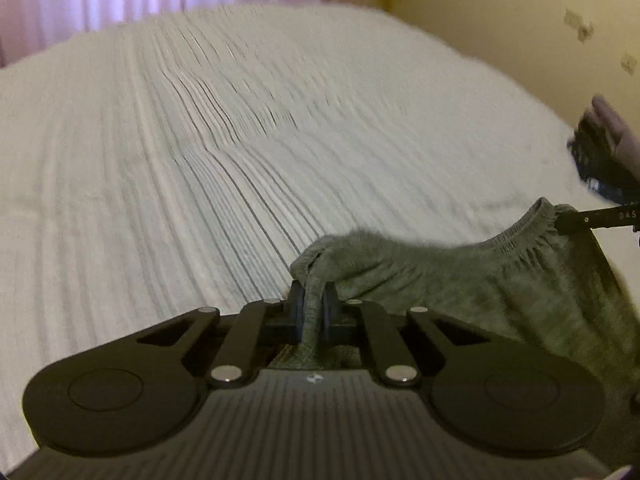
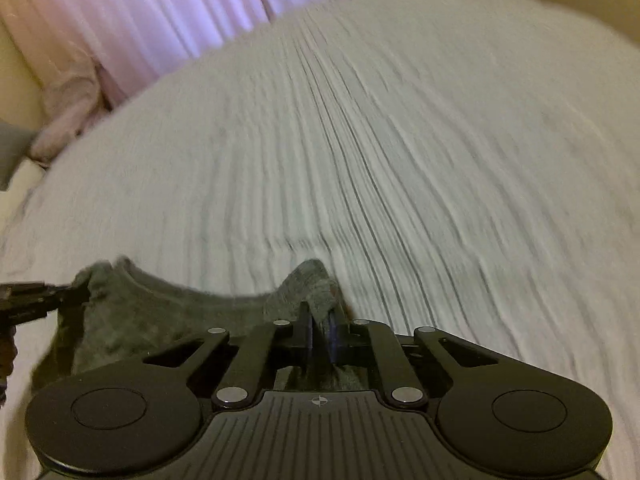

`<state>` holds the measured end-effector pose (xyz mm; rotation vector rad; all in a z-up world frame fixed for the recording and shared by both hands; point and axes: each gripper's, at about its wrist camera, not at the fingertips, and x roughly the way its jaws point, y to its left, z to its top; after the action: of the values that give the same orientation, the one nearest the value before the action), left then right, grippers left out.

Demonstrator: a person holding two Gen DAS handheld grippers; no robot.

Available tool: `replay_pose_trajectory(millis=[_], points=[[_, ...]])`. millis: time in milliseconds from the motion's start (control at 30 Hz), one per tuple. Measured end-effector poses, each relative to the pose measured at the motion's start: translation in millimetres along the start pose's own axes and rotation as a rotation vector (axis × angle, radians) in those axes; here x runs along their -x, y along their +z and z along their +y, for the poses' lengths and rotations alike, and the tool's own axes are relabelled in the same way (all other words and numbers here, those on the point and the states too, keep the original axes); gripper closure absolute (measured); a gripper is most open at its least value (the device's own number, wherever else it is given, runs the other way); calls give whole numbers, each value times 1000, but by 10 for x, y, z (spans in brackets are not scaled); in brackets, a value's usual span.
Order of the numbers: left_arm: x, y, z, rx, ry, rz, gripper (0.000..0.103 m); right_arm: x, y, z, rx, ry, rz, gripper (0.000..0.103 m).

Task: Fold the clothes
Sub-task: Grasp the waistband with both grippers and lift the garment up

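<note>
A grey-green knitted garment (image 1: 520, 276) with a gathered elastic band hangs stretched between both grippers above a white ribbed bedspread (image 1: 200, 160). My left gripper (image 1: 314, 300) is shut on one bunched corner of the band. In the right wrist view my right gripper (image 2: 320, 320) is shut on the other corner of the same garment (image 2: 160, 312). The right gripper's fingertip (image 1: 576, 216) shows at the far right of the left wrist view, pinching the band. The left gripper's fingertip (image 2: 52, 294) shows at the left edge of the right wrist view. The garment's lower part drops out of sight below both grippers.
The bedspread (image 2: 400, 160) fills most of both views. Pale pink curtains (image 2: 160, 20) hang behind the bed, and a yellow wall (image 1: 520, 40) stands at the right. A person's hand (image 1: 612, 136) shows at the right edge of the left wrist view.
</note>
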<state>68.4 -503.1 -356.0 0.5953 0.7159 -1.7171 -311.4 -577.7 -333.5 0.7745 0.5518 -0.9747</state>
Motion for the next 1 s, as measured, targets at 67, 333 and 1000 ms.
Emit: replay_pose_trajectory(millis=[67, 333, 1000], points=[[261, 4, -17, 16, 18, -52, 97, 230, 81, 82, 23, 23, -72, 96], [1923, 140, -504, 47, 126, -355, 97, 1478, 463, 585, 151, 185, -360, 97], [4123, -433, -2166, 64, 212, -618, 97, 3711, -145, 753, 306, 334, -644, 97]])
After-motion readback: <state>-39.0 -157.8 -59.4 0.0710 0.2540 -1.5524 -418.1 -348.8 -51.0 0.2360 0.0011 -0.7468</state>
